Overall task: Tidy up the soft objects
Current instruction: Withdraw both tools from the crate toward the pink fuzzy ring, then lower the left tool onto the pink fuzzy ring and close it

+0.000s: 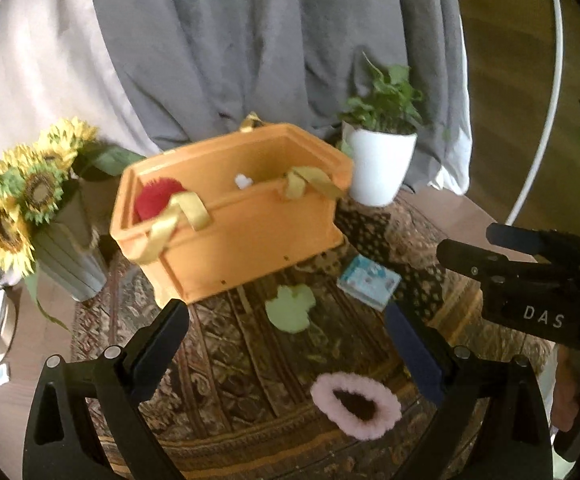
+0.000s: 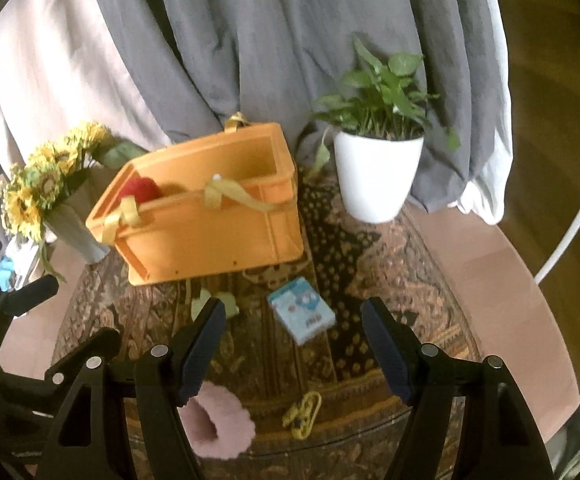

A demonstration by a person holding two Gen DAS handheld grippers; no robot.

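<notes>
An orange crate [image 1: 250, 236] [image 2: 214, 240] with yellow ribbon handles stands on a patterned rug; a red fuzzy thing [image 1: 156, 200] [image 2: 142, 190] and a small white thing [image 1: 243, 180] lie inside. On the rug lie a green soft piece [image 1: 290, 306] [image 2: 226, 306], a pink fluffy ring [image 1: 356, 404] [image 2: 220, 426] and a blue-white pack [image 1: 369, 282] [image 2: 301, 314]. My left gripper [image 1: 286, 354] is open and empty above the rug, over the pink ring. My right gripper [image 2: 294, 344] is open and empty, above the pack; its body shows in the left wrist view [image 1: 530, 280].
A sunflower vase [image 1: 70, 256] [image 2: 76, 232] stands left of the crate. A potted plant in a white pot [image 1: 380, 168] [image 2: 376, 176] stands right of it. Grey curtains [image 1: 250, 40] hang behind. A yellow cord [image 2: 304, 416] lies on the rug. Clutter lies at far left.
</notes>
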